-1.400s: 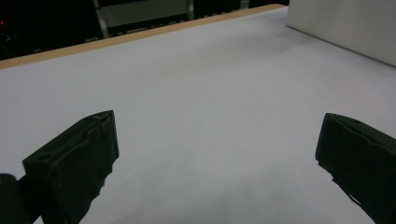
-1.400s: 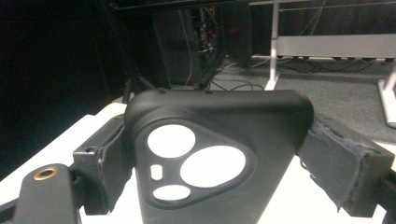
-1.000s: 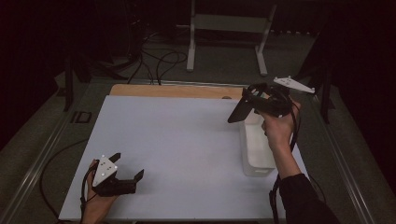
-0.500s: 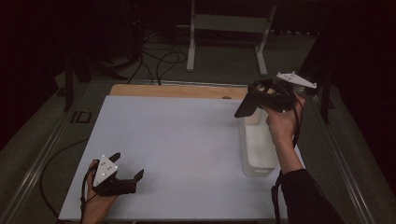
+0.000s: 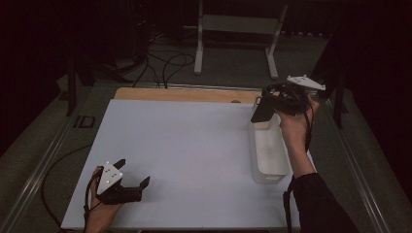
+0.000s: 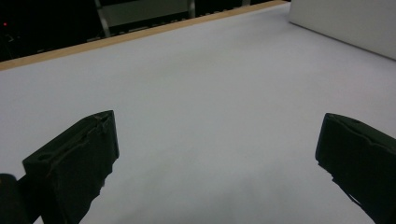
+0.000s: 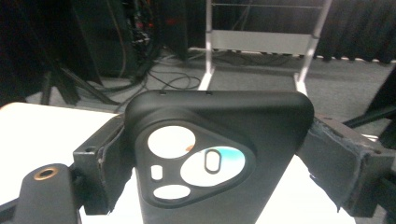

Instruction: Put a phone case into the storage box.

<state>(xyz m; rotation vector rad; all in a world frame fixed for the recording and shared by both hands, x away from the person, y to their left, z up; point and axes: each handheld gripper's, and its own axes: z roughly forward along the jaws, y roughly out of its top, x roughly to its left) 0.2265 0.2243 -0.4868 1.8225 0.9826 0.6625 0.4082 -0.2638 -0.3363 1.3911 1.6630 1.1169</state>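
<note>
My left gripper (image 5: 130, 180) rests low on the white table sheet (image 5: 184, 155) at its near-left corner, jaws spread wide with nothing between them; the left gripper view shows bare sheet between both black jaws. Further right, the translucent white rectangular plastic bin (image 5: 268, 154) stands near the right edge of the sheet. My right gripper (image 5: 265, 108) is raised above the far end of that bin, jaws clamped on the two long edges of a matte black soft-looking phone case with a camera cut-out (image 7: 212, 154); the case hangs tilted downward, probably over the bin's far rim. Risk: grip bears on thin flexible edges; excess squeeze may bow the case and let it spring out; releasing off-centre may land it on the rim and tip it onto the sheet.
</note>
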